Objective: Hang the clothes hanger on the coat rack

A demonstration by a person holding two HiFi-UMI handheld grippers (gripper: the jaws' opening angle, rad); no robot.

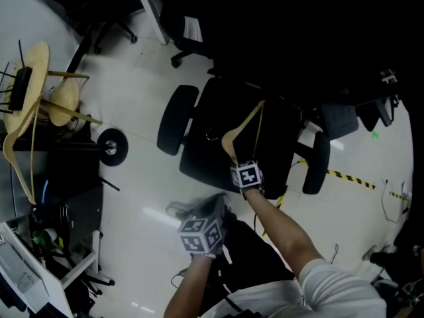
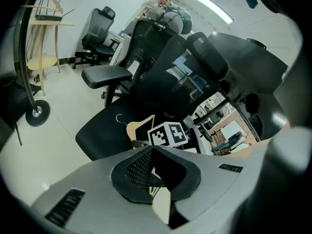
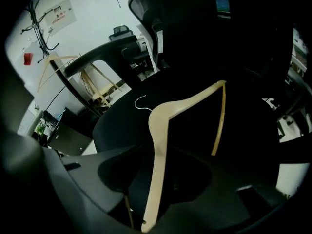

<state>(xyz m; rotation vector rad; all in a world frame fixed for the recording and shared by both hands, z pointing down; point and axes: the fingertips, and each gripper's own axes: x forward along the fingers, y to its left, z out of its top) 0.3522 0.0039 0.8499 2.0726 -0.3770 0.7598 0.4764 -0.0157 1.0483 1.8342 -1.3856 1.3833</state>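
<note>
Darkness swallows the upper right of the head view, and the jaws of both tools are hidden beneath their marker cubes. The right hand-held gripper point(image 1: 246, 176) is held out on a bare forearm over the front of a black office chair point(image 1: 199, 158). It is placed at the near end of the wooden clothes hanger point(image 1: 240, 132), which lies flat on the seat. The left hand-held gripper point(image 1: 201, 234) is kept nearer the body, well apart from the hanger. The coat rack point(image 1: 30, 105) is seen at the far left, already carrying pale hangers, with pale floor between it and the chair.

In the left gripper view, the jaw tips are seen drawn together with nothing between them. The hanger and the other tool's cube lie beyond, on the seat.

In the right gripper view, the jaws are set wide. One arm of the hanger runs between them, and neither pad is seen pressing on it. The thin wire hook is only faintly made out against the dark seat.
</note>
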